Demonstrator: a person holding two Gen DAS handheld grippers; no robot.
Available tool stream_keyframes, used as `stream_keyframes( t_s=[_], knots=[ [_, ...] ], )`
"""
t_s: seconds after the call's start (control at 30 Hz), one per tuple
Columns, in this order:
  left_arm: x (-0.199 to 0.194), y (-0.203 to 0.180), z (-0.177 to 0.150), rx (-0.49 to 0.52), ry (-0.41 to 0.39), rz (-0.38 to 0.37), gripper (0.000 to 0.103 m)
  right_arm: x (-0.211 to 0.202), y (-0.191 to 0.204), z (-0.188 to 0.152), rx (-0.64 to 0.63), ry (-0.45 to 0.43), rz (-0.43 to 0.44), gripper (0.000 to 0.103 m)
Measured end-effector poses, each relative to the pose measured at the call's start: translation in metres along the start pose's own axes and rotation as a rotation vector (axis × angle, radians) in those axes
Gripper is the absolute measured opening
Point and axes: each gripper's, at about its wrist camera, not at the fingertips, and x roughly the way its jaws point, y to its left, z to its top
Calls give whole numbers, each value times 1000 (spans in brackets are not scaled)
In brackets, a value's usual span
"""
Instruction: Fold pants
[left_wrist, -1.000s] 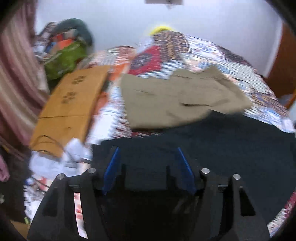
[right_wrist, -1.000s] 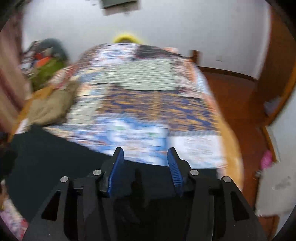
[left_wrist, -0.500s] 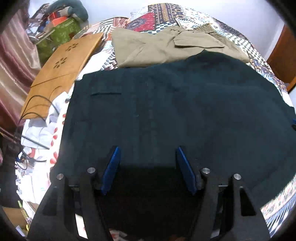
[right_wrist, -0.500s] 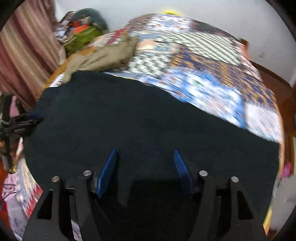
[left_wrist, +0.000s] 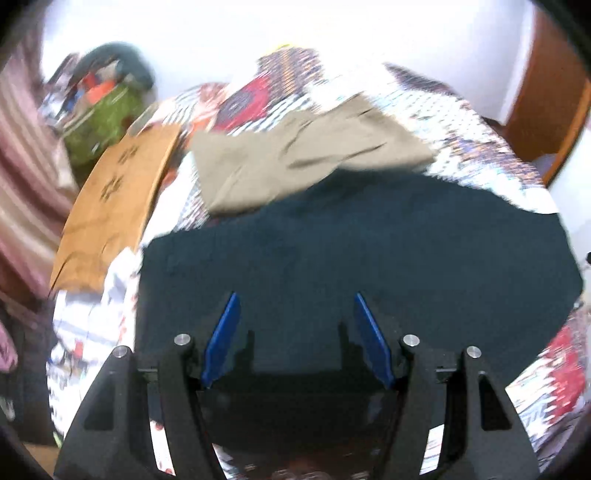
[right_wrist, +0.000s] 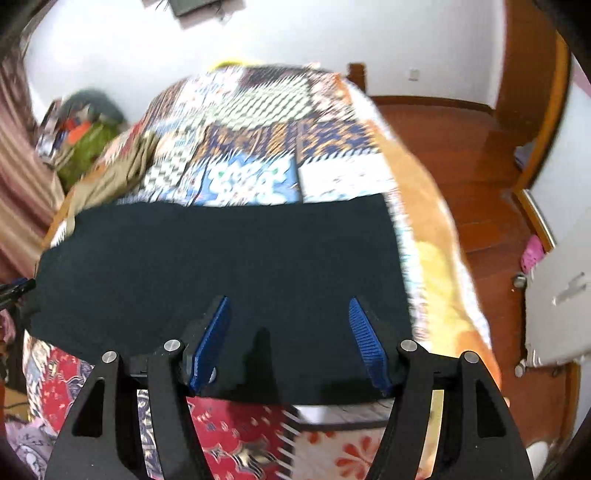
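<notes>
Dark pants: The dark pants (left_wrist: 369, 258) lie spread out flat on the bed, across the near part of it. From the right claw's camera they (right_wrist: 221, 266) look like one wide dark strip going from side to side.
Left claw: The left claw (left_wrist: 293, 302) has its two blue fingers wide apart. It is above the near edge of the pants and nothing is between its fingers.
Right claw: The right claw (right_wrist: 288, 306) is spread apart too. It is over the near edge of the pants, close to their right end, and it holds nothing.
Bed cover: The patchwork quilt (right_wrist: 258, 147) has lots of colors and shapes on it. The pants lie on top of it.
Tan pants: A pair of tan pants (left_wrist: 295, 155) lies on the quilt behind the dark pants, just touching their far edge.
Brown board: A flat brown board (left_wrist: 110, 206) sits to the left of the bed.
Floor: The wooden floor (right_wrist: 461, 155) is on the right side of the bed.
</notes>
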Motion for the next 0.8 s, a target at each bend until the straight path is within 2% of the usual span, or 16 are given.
stream_keyframes(
  t_s=[0.2, 0.33, 0.43, 0.57, 0.8],
  knots=[
    [-16, -78, 39, 124, -64, -141, 64, -21, -10, -25, 31, -24, -55, 63],
    [-19, -131, 45, 224, -75, -196, 64, -15, -15, -40, 81, 3, -29, 65],
    [-13, -166, 41, 286, -49, -238, 64, -10, -23, -54, 154, 31, 30, 67],
    [3, -200, 31, 350, 2, -251, 64, 0, -31, -67, 241, 53, 107, 67],
    [29, -226, 15, 388, 84, -261, 64, 19, -40, -70, 325, 63, 184, 67]
  ],
)
